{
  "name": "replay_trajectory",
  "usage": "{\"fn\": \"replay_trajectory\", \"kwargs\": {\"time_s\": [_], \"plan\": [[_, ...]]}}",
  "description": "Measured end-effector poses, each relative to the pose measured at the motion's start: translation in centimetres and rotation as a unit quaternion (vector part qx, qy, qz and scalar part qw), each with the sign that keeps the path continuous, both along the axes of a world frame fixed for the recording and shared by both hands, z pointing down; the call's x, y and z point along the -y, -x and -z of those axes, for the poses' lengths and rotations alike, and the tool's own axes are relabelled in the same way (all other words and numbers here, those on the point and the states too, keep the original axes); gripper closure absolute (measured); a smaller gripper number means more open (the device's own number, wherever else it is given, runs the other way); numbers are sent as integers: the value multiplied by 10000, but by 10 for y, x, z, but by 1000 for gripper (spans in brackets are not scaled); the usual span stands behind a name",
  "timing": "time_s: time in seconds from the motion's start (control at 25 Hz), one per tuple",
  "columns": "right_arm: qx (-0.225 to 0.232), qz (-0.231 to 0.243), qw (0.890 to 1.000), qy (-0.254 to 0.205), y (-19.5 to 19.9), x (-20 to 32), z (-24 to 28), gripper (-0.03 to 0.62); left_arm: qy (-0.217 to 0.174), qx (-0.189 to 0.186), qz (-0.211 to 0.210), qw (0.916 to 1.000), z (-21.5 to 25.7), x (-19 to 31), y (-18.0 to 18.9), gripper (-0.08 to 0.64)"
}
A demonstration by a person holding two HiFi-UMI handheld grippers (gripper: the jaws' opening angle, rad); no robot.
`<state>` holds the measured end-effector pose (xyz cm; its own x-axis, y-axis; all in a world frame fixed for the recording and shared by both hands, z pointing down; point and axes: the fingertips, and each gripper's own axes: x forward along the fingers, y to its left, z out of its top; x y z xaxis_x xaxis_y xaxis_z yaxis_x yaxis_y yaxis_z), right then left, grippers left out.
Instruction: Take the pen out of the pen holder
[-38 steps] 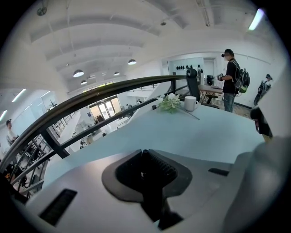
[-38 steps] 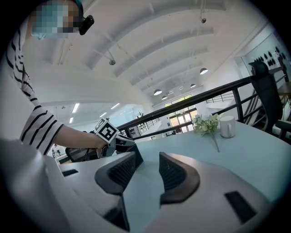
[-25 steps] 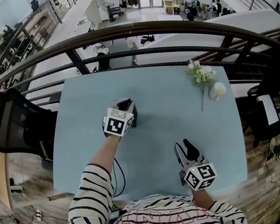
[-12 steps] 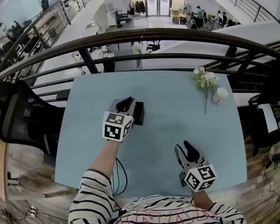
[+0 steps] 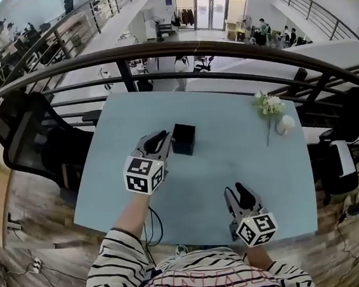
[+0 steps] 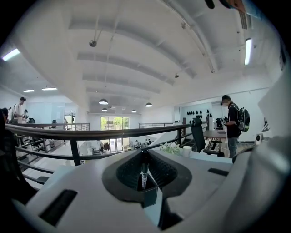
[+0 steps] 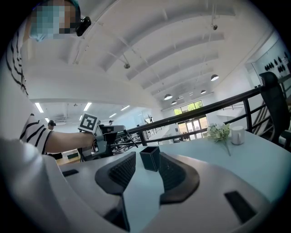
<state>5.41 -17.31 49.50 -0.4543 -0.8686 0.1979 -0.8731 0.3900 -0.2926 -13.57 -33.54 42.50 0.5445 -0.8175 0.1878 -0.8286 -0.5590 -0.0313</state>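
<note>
- L claw (image 5: 160, 139): jaws nearly together, clamped on the pen (image 6: 143, 173). The narrow gap fits a thin shaft, and the ribbed pads bite it from both sides so it can't slip.
- Pen stands upright in the grip, prob. because it was seized as it stood in the pen holder (image 5: 184, 139). Keeping it vertical lets it come straight out w/o scraping the walls.
- Pen holder: black square box near the middle of the surface (image 5: 231, 153), just beside the L claw's tips and a bit beyond them. In the R gripper view its open top shows nothing sticking out, so I judge the pen is clear of it or v. nearly.
- R claw (image 5: 237, 191): jaws wide apart, holding nothing. It sits near the front edge, well apart from the holder but aimed at it. Prob. on standby to steady the box if it tips or drags; no contact now.
- Flowers (image 5: 269, 105) & white cup (image 5: 285, 124) lie at the far R corner, out of the working path.
- Task reads as near done; what's left is setting the pen down.
</note>
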Motion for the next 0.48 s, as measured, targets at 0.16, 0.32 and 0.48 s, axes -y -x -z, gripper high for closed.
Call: {"fn": "replay_trajectory", "kwargs": {"time_s": [0.16, 0.32, 0.48], "plan": [[-26, 41, 10000, -43, 15, -15, 3, 425, -61, -172, 23, 9998, 5, -34, 21, 503], [-89, 82, 9999, -90, 32, -28, 4, 426, -127, -180, 94, 9997, 4, -67, 44, 503], [-120, 108, 9998, -116, 45, -39, 5, 430, -125, -157, 171, 9997, -3, -97, 62, 503]]}}
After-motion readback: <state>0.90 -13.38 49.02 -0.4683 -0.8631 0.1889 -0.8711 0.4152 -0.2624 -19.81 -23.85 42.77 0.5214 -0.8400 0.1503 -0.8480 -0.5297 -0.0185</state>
